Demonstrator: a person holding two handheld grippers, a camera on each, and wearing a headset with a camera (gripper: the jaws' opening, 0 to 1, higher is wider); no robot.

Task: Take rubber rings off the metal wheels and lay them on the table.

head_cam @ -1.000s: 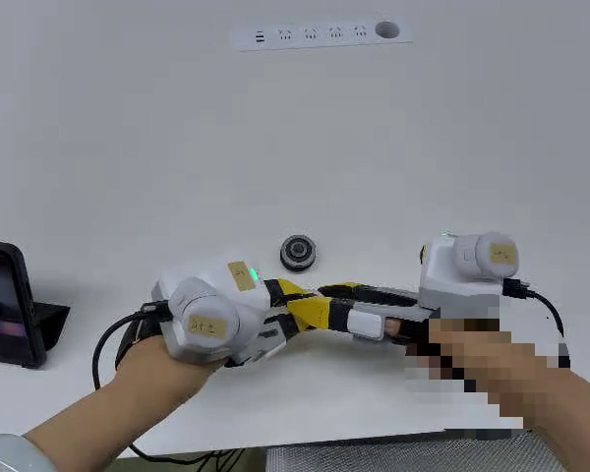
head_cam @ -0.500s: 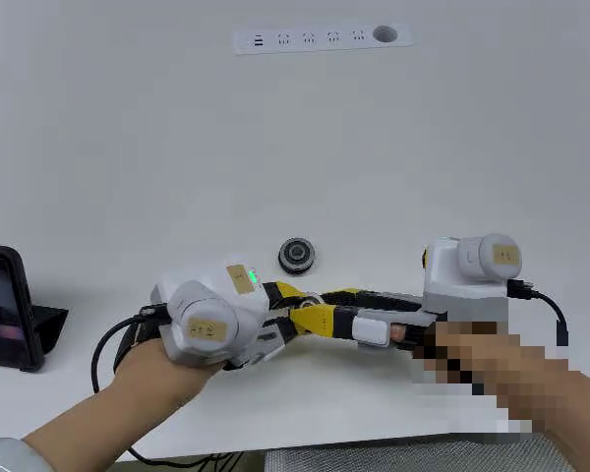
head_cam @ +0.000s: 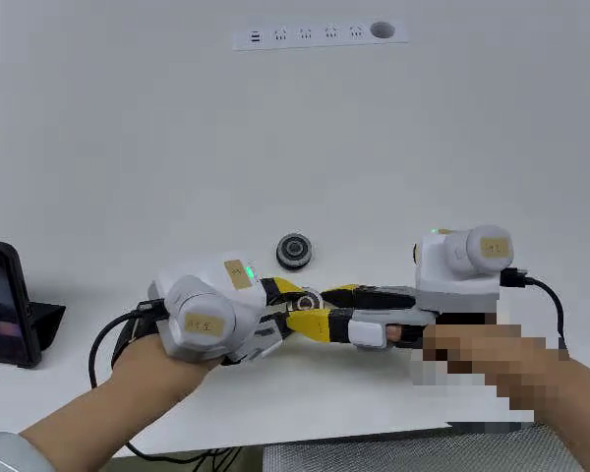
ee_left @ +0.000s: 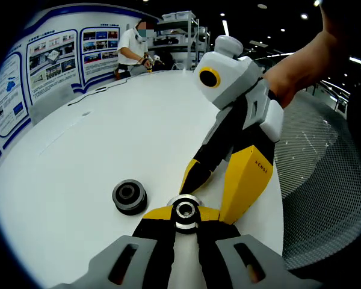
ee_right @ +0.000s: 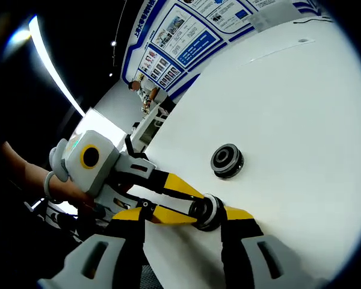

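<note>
Jaws of the left gripper [ee_left: 185, 224] are closed on a wheel [ee_right: 207, 212] low over the table [head_cam: 423, 147], apparently steadying it while the right gripper [head_cam: 310, 307], jaws apart beside the rim, works at its rubber ring [ee_right: 198, 211]; a second wheel [head_cam: 296, 250] lies nearby.

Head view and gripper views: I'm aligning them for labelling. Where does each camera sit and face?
Head view: on the headset, looking forward and down at the table; both arms show, holding the left tool and right tool.
Left gripper view: on the left tool, along its jaws shut on the held wheel, toward the right tool; right hand shows.
Right gripper view: on the right tool, facing back at the left tool; left wrist shows.
Shared: all show the loose wheel.
</note>
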